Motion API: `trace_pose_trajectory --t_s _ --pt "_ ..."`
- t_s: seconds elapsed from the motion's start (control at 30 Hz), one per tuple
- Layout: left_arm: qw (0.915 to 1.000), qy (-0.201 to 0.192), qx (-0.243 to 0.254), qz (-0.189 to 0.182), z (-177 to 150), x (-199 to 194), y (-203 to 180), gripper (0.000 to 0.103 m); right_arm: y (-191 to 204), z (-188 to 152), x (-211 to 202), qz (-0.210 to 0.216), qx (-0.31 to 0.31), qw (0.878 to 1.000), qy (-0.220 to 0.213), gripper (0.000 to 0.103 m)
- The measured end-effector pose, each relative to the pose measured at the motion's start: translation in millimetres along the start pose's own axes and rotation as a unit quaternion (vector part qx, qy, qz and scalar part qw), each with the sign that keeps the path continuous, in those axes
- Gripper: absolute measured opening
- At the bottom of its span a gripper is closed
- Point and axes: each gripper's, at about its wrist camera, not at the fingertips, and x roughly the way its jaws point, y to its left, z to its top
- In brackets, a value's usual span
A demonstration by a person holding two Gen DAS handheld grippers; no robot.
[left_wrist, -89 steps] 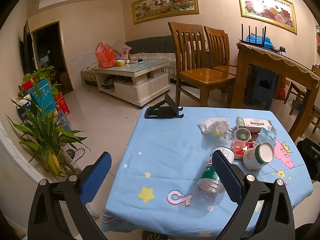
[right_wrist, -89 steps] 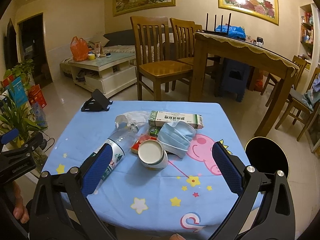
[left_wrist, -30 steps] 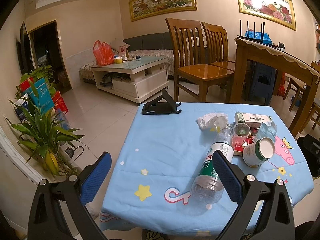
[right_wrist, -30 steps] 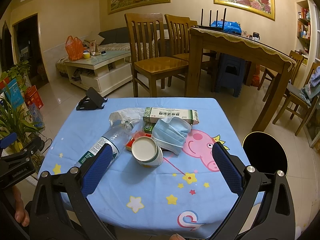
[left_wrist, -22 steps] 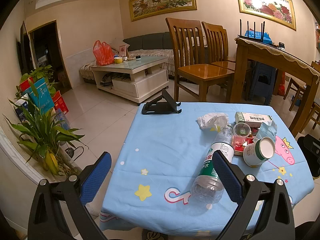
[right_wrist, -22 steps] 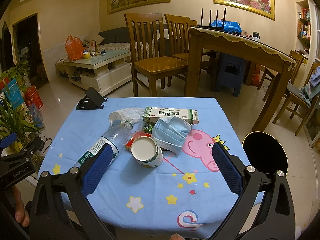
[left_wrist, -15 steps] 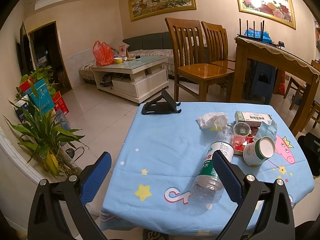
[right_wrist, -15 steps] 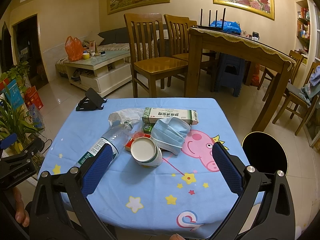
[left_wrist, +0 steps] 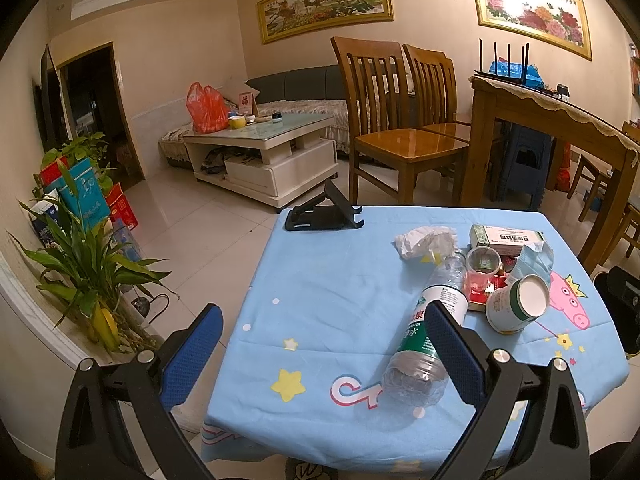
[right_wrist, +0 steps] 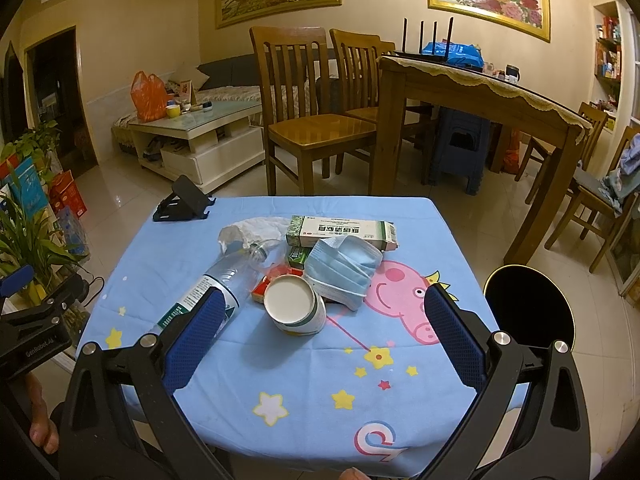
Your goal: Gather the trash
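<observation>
Trash lies on a small table with a blue cartoon cloth (right_wrist: 400, 412): a clear plastic bottle (right_wrist: 224, 280) on its side, a paper cup (right_wrist: 294, 308) tipped over, a blue face mask (right_wrist: 344, 266), a white-green carton (right_wrist: 344, 232), crumpled tissue (right_wrist: 250, 230) and a red wrapper (right_wrist: 262, 284). The bottle (left_wrist: 428, 328), cup (left_wrist: 516, 308) and tissue (left_wrist: 424, 240) also show in the left wrist view. A black bin (right_wrist: 528, 308) stands right of the table. My right gripper (right_wrist: 324, 348) is open above the near edge. My left gripper (left_wrist: 320, 352) is open at the table's left front corner.
A black phone stand (right_wrist: 182, 202) sits at the table's far left corner. Wooden chairs (right_wrist: 312, 120) and a dining table (right_wrist: 480, 96) stand behind. A white coffee table (left_wrist: 260, 148) and potted plants (left_wrist: 88, 264) are to the left, on tiled floor.
Both views have shifted slightly since three seconds ago; the table and trash sit a little farther off. No object has moved and both grippers stay open.
</observation>
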Motion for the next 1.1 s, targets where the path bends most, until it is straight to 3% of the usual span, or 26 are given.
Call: trace_pose_trajectory --t_s 1.1 --pt "1.0000 0.001 0.002 0.000 2.1 -1.7 -2.4 0.097 -0.5 1.4 -0.1 0.001 0.002 1.000 0.001 0.098"
